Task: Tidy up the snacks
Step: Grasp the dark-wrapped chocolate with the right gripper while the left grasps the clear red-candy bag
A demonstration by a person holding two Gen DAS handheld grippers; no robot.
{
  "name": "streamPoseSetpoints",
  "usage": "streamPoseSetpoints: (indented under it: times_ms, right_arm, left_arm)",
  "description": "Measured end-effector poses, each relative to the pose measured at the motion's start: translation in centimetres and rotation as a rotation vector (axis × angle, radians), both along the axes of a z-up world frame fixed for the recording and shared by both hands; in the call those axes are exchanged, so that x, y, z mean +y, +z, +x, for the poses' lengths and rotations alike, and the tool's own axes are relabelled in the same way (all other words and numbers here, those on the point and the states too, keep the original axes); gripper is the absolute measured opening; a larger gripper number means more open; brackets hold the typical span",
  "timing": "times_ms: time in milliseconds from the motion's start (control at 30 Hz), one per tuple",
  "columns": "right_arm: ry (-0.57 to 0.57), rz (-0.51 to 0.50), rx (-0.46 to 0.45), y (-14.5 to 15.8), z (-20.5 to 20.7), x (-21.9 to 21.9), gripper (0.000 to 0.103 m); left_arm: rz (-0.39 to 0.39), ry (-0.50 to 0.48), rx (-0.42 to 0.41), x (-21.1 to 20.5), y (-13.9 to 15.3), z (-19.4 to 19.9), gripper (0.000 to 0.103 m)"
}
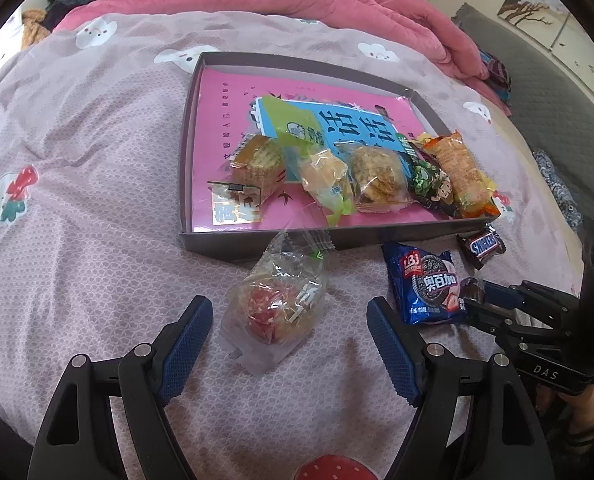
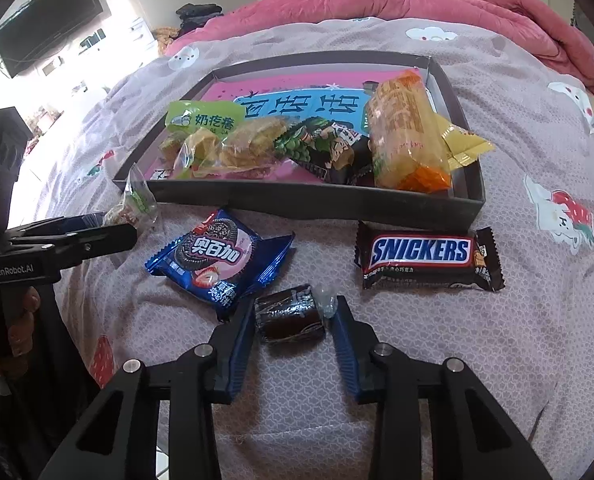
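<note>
A dark shallow box (image 1: 281, 242) (image 2: 297, 200) on the bed holds several wrapped snacks on its pink lining. In front of it lie a clear-wrapped pastry with a red centre (image 1: 275, 304), a blue cookie pack (image 1: 427, 284) (image 2: 217, 256), a Snickers bar (image 2: 421, 254) (image 1: 481, 245) and a small dark chocolate candy (image 2: 289, 314). My left gripper (image 1: 289, 302) is open, one finger on each side of the pastry without touching it. My right gripper (image 2: 295, 302) (image 1: 477, 294) is shut on the dark candy, which rests on the bedcover.
The lilac printed bedcover (image 1: 77, 160) stretches left and right of the box. A pink quilt (image 2: 437, 0) is bunched at the far edge. A TV (image 2: 49, 16) hangs on the far left wall. A hand (image 2: 25, 312) holds the left gripper.
</note>
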State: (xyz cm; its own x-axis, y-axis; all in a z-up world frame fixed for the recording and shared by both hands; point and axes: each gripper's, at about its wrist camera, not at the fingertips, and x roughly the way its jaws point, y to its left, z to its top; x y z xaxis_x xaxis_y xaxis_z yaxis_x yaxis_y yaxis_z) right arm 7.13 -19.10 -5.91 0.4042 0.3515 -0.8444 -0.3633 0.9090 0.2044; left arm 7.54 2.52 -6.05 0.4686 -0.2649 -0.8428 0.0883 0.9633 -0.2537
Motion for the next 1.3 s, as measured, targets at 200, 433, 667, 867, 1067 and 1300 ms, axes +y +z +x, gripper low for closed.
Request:
streamPoseSetpoints:
  times_ms: [200,433,667,867,1067,1300]
  right_arm:
    - [-0.032,0.039,-0.017,0.7,0.1,-1.0,0.037]
    - [-0.079,0.103,-0.038,1.4,0.4,-2.2,0.037]
    - [-0.087,0.147,-0.057,1.8,0.4,-2.6,0.037]
    - [-0.079,0.163,-0.073,2.2,0.3,-2.6,0.037]
    - [-0.083,0.179,-0.111,3.0,0.1,-2.8,0.037]
    - [-0.098,0.192,-0.158,3.9,0.0,-3.2,0.037]
  left_arm:
    - [-0.007,-0.008,-0.018,-0.3,0.1,-0.1,0.061]
    - [0.008,-0.024,-0.026,-1.0,0.1,0.2,0.048]
    - [0.019,-0.033,-0.032,-1.1,0.1,0.1,0.046]
    - [0.021,-0.041,-0.058,-1.1,1.0,-0.5,0.046]
    - [0.01,-0.035,-0.106,-0.9,2.8,-1.2,0.046]
    - [0.002,0.002,-0.159,-0.3,4.7,-1.4,0.046]
